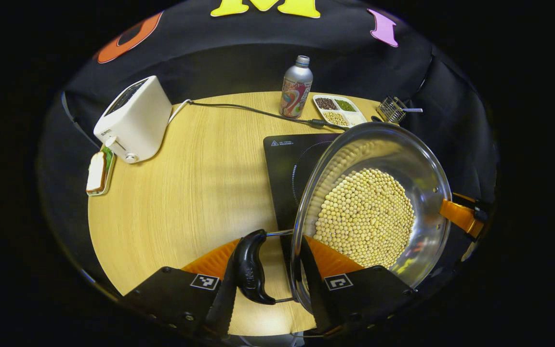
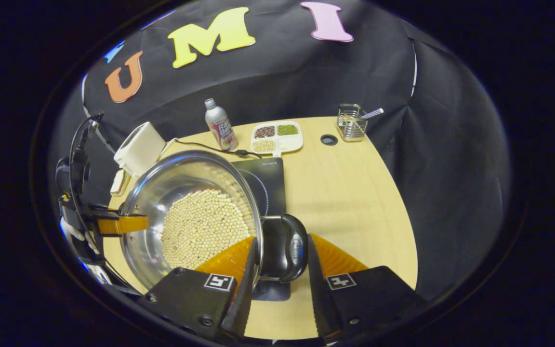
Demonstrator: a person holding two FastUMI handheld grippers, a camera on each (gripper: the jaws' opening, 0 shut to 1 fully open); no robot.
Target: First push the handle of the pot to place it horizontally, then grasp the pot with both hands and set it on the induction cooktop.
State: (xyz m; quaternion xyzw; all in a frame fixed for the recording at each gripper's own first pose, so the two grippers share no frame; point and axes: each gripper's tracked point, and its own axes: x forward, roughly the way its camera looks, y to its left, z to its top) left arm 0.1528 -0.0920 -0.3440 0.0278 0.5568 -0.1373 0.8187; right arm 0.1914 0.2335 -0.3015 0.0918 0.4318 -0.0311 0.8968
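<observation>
Both grippers grasp the steel pot (image 1: 378, 193) of soybeans (image 1: 364, 217) — left gripper (image 1: 270, 284) at its 9 o'clock handle (image 1: 251, 267), right gripper (image 2: 277, 277) at 3 o'clock — above the induction cooktop (image 1: 284, 164).

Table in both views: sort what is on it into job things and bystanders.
Job:
- pot of beans, its handle between each hand-held gripper's fingers
- induction cooktop
- left hand-held gripper
- right hand-held gripper

Bystanders:
- toaster
- bottle
- divided tray
- wire rack
- sandwich
</observation>
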